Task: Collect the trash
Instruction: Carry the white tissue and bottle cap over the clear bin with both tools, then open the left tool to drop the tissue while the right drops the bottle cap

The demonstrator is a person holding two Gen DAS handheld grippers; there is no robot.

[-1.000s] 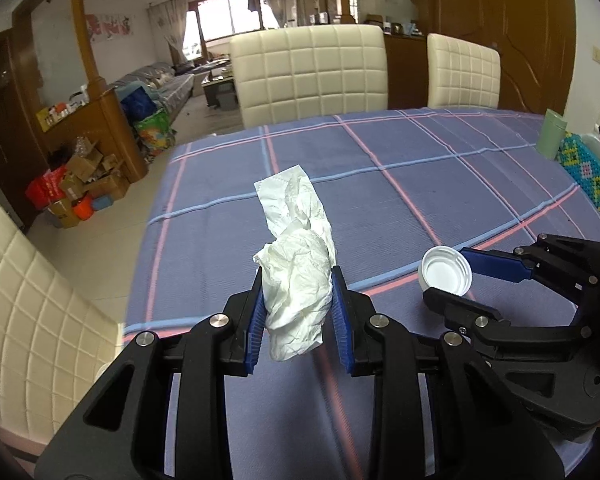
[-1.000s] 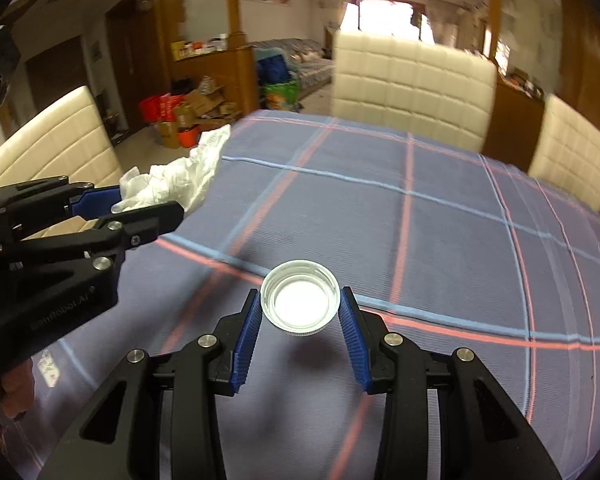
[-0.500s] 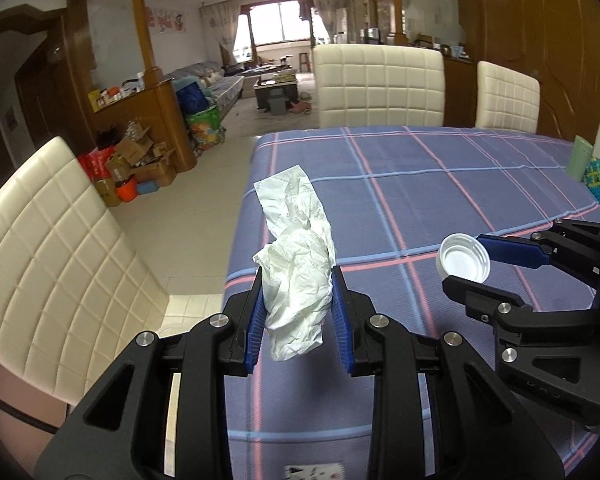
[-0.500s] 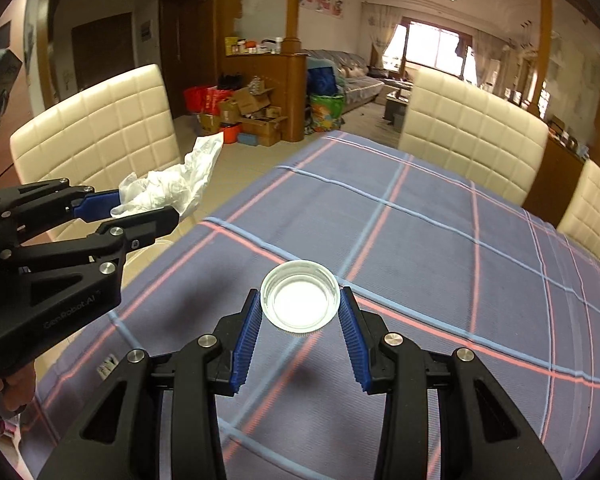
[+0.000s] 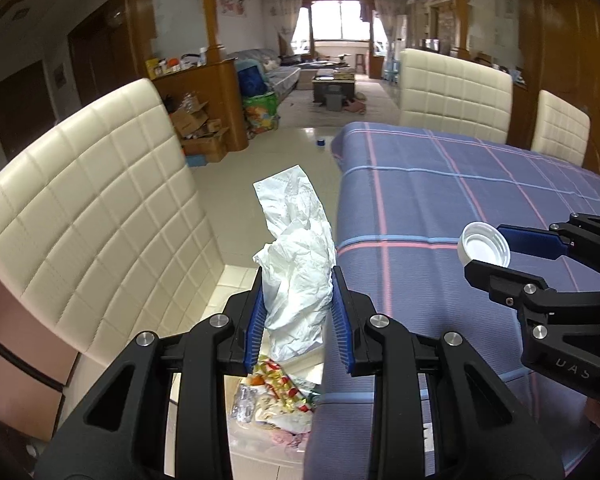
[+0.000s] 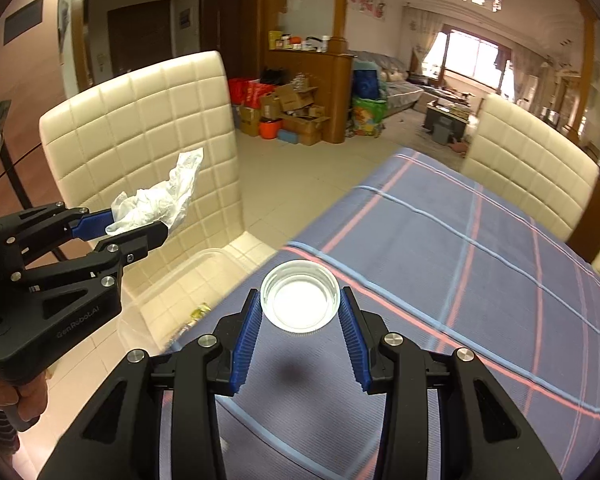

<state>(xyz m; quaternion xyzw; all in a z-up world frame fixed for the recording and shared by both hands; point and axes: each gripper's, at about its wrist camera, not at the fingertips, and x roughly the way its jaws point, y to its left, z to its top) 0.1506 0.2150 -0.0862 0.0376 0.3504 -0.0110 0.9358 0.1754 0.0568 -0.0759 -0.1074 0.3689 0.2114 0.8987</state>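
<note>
Beyond the worktop (image 5: 440, 200) edge, the left gripper (image 5: 298, 308) has carried its pinched tissue (image 5: 296, 264) over the clear bin (image 6: 188, 276) at 6 o'clock; the right gripper (image 6: 300, 312), clamping the cap (image 6: 300, 300), trails, so dropping looks imminent.

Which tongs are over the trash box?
The left tongs, squeezing the crumpled tissue, hang above the clear bin. The right tongs, holding the bottle cap, are above the tablecloth.

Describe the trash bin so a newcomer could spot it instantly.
Start at the plaid tablecloth and go to its near left edge, beside the cream chair. On the floor there sits a clear plastic bin, the only container, with colourful wrappers inside.
</note>
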